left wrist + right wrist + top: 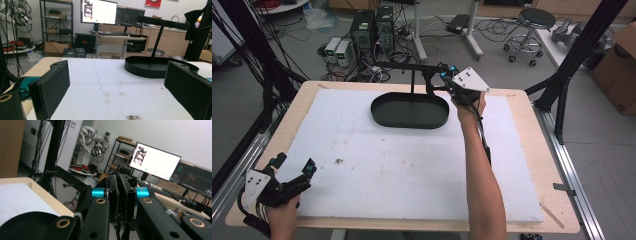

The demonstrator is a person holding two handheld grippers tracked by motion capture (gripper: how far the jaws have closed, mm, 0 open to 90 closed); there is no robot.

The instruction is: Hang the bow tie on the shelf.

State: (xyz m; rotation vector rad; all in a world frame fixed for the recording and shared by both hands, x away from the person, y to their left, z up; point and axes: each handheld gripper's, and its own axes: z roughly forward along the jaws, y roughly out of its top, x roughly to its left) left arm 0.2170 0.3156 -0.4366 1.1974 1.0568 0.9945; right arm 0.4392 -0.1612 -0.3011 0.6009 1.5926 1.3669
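Note:
A black oval tray (412, 125) rests at the far middle of the white foam board (402, 170). A thin post rises from its back edge and carries a black horizontal bar (412, 65). My right gripper (443, 71) is held above the tray's far right end, close to the right tip of that bar, with its jaws shut and nothing visible between them. In the right gripper view the pads (121, 176) press flat together over the tray (22, 225). My left gripper (293, 164) rests at the near left corner, open and empty. The left gripper view shows its jaws wide apart, facing the tray (147, 71).
The foam board covers most of a wooden table (537, 165) and has small dark stains (339, 161). Black frame struts (562, 85) stand at the table's right and left sides. Computers, cables and a stool (534, 20) sit on the floor beyond.

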